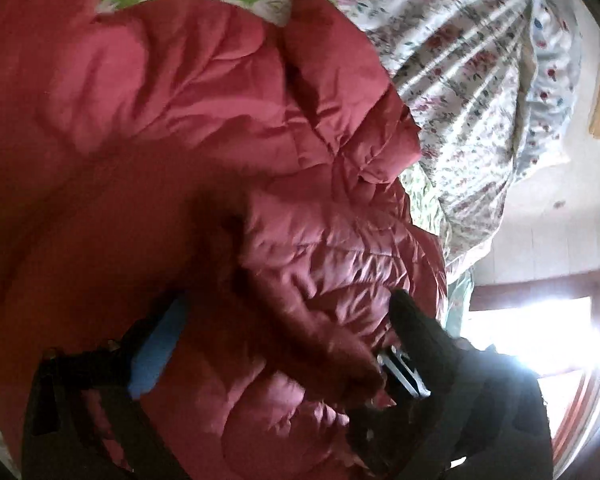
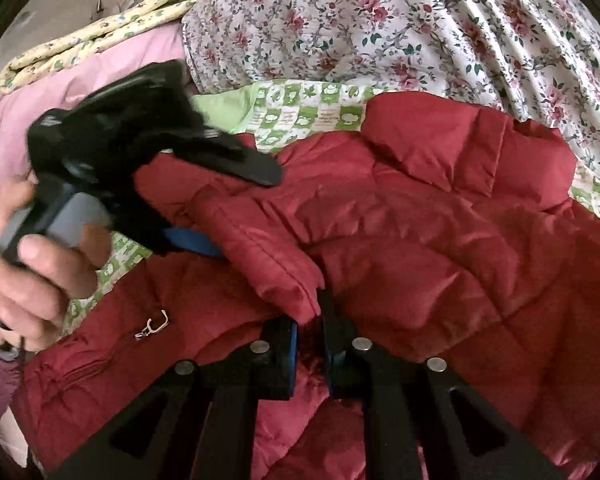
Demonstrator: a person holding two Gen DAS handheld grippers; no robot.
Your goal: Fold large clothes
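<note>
A dark red puffer jacket lies spread on a bed and fills most of both views. My left gripper reaches down onto it. Its jaws stand wide, with a thick puffy fold bulging between the blue-padded finger and the black finger. In the right wrist view a hand holds that left gripper around the jacket's edge. My right gripper is low in the middle, shut on a pinch of red cloth by a folded hem. A metal zipper pull lies on the jacket's left part.
A white sheet with red flowers is bunched behind the jacket. A green-and-white patterned cover lies under it. A pink blanket and a yellow printed one sit at the back left. A bright window is at the right.
</note>
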